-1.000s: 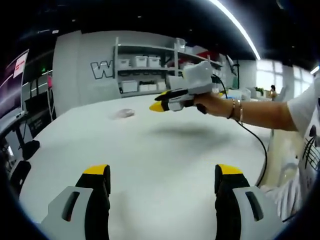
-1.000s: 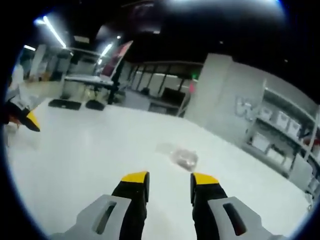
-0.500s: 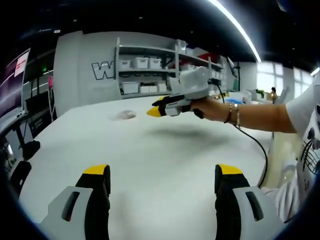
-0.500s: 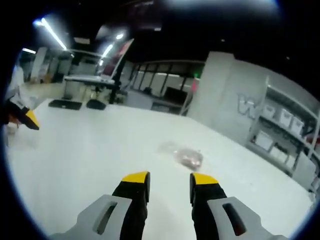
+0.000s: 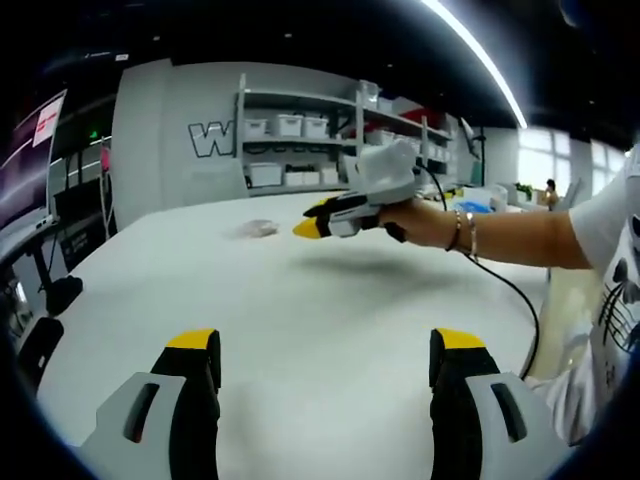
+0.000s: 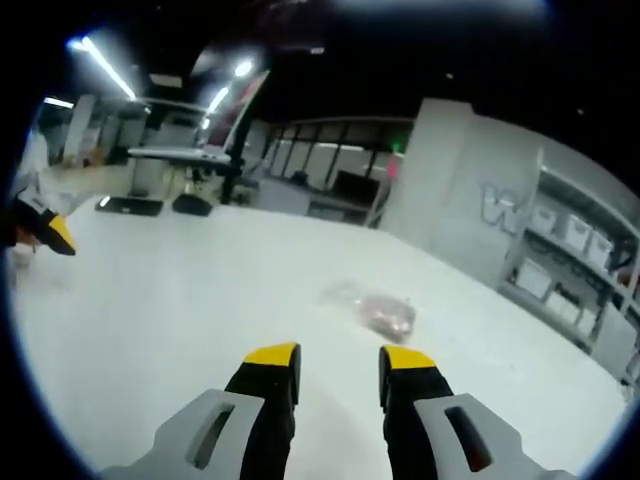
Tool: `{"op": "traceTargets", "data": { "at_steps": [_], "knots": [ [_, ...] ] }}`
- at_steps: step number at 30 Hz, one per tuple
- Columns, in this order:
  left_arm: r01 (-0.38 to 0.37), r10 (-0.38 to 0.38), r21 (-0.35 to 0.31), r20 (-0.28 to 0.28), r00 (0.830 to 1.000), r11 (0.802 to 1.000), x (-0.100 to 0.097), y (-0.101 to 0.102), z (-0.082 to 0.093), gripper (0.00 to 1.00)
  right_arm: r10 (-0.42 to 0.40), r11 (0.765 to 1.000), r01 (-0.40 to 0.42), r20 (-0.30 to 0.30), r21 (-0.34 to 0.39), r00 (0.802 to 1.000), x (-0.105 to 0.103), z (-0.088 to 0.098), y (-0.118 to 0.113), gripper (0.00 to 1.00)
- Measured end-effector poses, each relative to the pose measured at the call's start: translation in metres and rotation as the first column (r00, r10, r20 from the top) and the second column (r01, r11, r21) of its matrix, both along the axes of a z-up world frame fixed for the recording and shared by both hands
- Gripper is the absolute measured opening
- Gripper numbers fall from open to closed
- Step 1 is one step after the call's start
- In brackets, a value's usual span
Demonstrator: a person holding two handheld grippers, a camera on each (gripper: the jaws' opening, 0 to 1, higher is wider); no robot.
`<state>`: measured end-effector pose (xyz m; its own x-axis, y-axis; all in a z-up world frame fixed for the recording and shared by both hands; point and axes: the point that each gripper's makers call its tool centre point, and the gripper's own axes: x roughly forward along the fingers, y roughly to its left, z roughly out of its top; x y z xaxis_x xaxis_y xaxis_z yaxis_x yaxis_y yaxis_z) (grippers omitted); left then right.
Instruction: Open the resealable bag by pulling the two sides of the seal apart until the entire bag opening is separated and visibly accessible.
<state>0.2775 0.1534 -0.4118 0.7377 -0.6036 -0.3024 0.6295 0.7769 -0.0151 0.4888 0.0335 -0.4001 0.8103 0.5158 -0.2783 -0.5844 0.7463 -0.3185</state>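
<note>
Two grippers: both held above a white table point(image 5: 330, 330), neither touching anything.
Left gripper point(image 5: 325, 355): yellow-tipped jaws spread wide, nothing between them, over bare tabletop in the left gripper view.
Right gripper point(image 6: 335, 365): jaws set a narrow gap apart and empty, pointed toward the bag in the right gripper view; in the left gripper view it is gripped by a person's hand point(image 5: 415, 222) with a bracelet on the wrist, a black cable point(image 5: 515, 310) trailing from it.
Resealable bag point(image 6: 380, 312): a small clear bag with reddish contents, lying flat on the table ahead of the right gripper's tips and apart from them; its seal is too blurred to judge. In the left gripper view it lies far across the table, beyond the right gripper's yellow tips.
Background: shelving with white bins point(image 5: 285, 125) against a grey wall.
</note>
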Motion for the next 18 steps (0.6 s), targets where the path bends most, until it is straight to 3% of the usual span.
{"op": "traceTargets", "data": {
  "at_steps": [18],
  "knots": [
    [0.0,0.0,-0.005,-0.011,1.0,1.0,0.006,0.001,-0.004,0.85,0.006,1.0,-0.006,-0.024,-0.02,1.0,0.017,-0.013,0.006,0.28]
  ]
}}
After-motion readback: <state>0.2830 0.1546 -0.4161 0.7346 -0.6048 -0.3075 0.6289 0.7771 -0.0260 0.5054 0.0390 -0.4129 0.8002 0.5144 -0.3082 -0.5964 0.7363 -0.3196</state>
